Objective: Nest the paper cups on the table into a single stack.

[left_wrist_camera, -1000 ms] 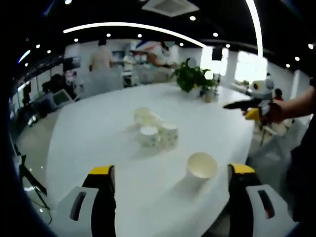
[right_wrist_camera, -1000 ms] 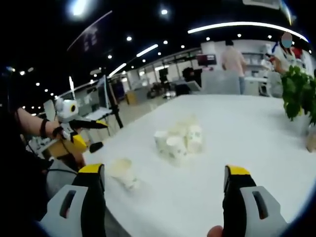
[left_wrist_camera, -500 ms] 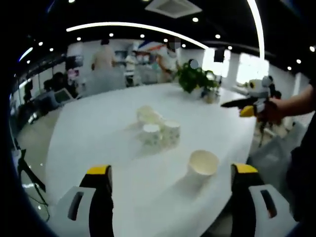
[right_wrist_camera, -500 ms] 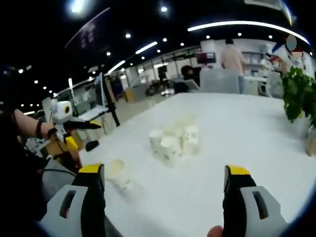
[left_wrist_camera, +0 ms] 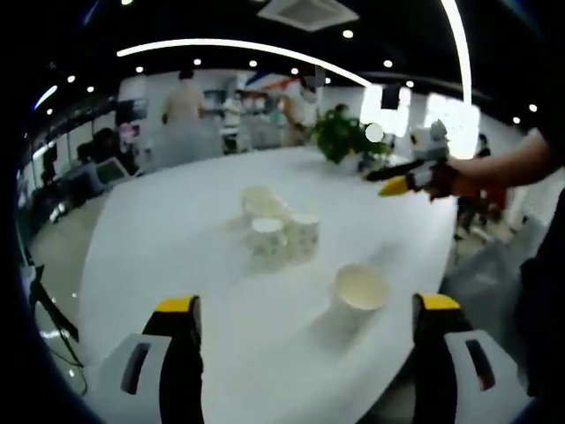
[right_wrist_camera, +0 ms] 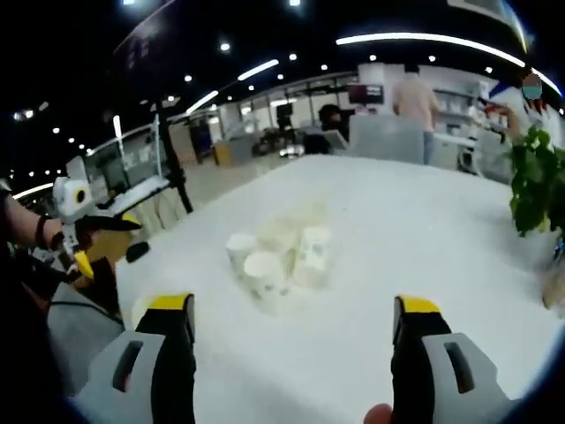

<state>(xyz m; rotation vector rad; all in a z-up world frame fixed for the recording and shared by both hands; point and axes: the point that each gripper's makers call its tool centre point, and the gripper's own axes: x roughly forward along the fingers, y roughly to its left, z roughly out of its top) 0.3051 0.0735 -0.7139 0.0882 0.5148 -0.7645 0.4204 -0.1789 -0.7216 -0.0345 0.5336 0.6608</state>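
Right gripper view shows the right hand-held gripper (right_wrist_camera: 291, 353), wide open and empty, has moved closer to the bunch of cups (right_wrist_camera: 275, 258) on the desk (right_wrist_camera: 424, 230), so nesting has not started.

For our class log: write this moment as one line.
left gripper open, empty | right gripper open, empty | lone cup apart from cup cluster | unstacked

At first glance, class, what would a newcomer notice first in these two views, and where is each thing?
A cluster of paper cups stands near the middle of the white table. A lone paper cup stands apart, nearer the left hand-held gripper, whose jaws are spread. A leafy plant sits at the table's far side.
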